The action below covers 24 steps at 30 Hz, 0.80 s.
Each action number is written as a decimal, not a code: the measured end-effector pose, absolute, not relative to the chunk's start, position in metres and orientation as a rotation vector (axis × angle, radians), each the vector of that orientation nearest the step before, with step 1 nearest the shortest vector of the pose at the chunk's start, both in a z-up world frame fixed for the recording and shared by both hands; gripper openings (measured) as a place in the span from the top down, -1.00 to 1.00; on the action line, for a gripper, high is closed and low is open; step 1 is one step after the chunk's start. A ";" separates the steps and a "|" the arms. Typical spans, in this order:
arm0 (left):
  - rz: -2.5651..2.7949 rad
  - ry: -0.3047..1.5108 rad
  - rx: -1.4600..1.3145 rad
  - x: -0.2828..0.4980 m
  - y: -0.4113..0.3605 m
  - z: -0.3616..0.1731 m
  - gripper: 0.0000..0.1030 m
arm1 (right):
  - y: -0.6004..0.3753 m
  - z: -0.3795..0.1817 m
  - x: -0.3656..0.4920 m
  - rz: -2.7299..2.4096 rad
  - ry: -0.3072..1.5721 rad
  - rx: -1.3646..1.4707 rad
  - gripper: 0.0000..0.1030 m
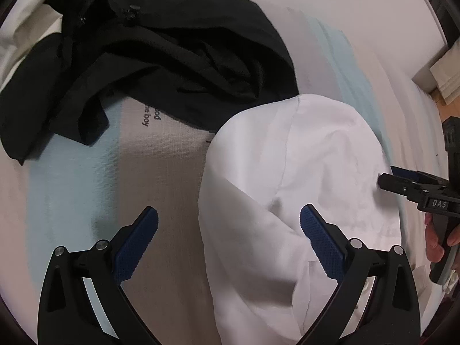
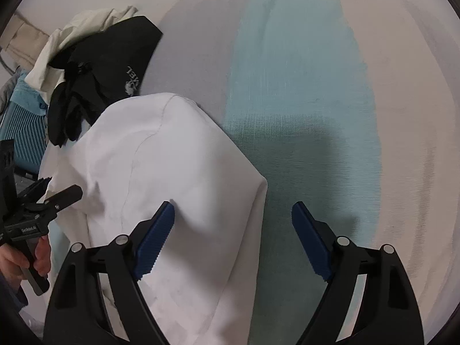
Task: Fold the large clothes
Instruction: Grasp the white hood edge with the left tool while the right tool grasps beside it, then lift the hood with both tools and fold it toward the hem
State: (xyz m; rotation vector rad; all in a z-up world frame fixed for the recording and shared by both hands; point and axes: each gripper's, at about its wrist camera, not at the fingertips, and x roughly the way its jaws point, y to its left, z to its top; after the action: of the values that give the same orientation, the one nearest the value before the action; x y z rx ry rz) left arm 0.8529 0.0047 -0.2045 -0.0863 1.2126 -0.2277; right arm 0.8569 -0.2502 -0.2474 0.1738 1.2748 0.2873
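A white garment [image 1: 290,178] lies bunched on the striped bed sheet [image 1: 72,189]; it also shows in the right wrist view [image 2: 161,172]. My left gripper [image 1: 230,230] is open above its left edge, holding nothing. My right gripper [image 2: 233,224] is open over the garment's right edge, its left pad [image 2: 156,238] above the cloth. Each gripper shows in the other's view: the right gripper [image 1: 402,182] at the garment's right side, the left gripper [image 2: 61,197] at its left side.
A crumpled black garment [image 1: 161,57] lies beyond the white one, also seen in the right wrist view [image 2: 112,66]. A cream garment [image 2: 86,28] lies behind it. A blue crate [image 2: 26,138] stands off the bed's edge. Wooden floor [image 1: 448,109] shows past the bed.
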 end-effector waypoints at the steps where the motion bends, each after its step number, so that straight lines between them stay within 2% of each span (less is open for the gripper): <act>1: -0.218 1.220 -0.078 0.855 0.005 -0.207 -0.88 | -0.249 -0.249 0.858 0.283 1.276 0.178 -0.56; 3: -0.211 1.228 -0.079 0.857 0.006 -0.210 -0.88 | -0.246 -0.251 0.860 0.275 1.280 0.182 -0.53; 8: -0.209 1.232 -0.087 0.861 0.005 -0.214 -0.84 | -0.232 -0.256 0.860 0.282 1.286 0.150 -0.32; 10: -0.221 1.245 -0.084 0.862 0.004 -0.218 -0.52 | -0.229 -0.256 0.861 0.287 1.289 0.140 -0.17; 12: -0.229 1.267 -0.092 0.865 0.002 -0.223 -0.29 | -0.227 -0.257 0.861 0.282 1.293 0.133 0.01; 14: -0.233 1.276 -0.090 0.868 0.002 -0.226 -0.14 | -0.227 -0.258 0.862 0.281 1.294 0.140 0.18; 16: -0.225 1.276 -0.074 0.868 0.001 -0.227 0.14 | -0.229 -0.259 0.862 0.283 1.297 0.156 0.36; 17: -0.229 1.275 -0.075 0.868 0.000 -0.227 0.20 | -0.229 -0.259 0.862 0.289 1.301 0.163 0.50; 19: -0.219 1.255 -0.053 0.866 -0.001 -0.224 0.53 | -0.229 -0.258 0.861 0.297 1.300 0.162 0.66; 22: -0.210 1.209 0.002 0.858 -0.007 -0.218 0.78 | -0.226 -0.252 0.858 0.300 1.288 0.160 0.85; 24: -0.212 1.180 0.009 0.852 -0.008 -0.211 0.84 | -0.223 -0.246 0.854 0.299 1.272 0.137 0.90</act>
State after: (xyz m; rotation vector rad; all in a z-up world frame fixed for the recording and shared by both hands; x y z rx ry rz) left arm 0.8520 -0.0078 -0.2113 0.0085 1.1801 -0.2118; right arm 0.8538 -0.2232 -0.2456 0.1366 1.2722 0.2995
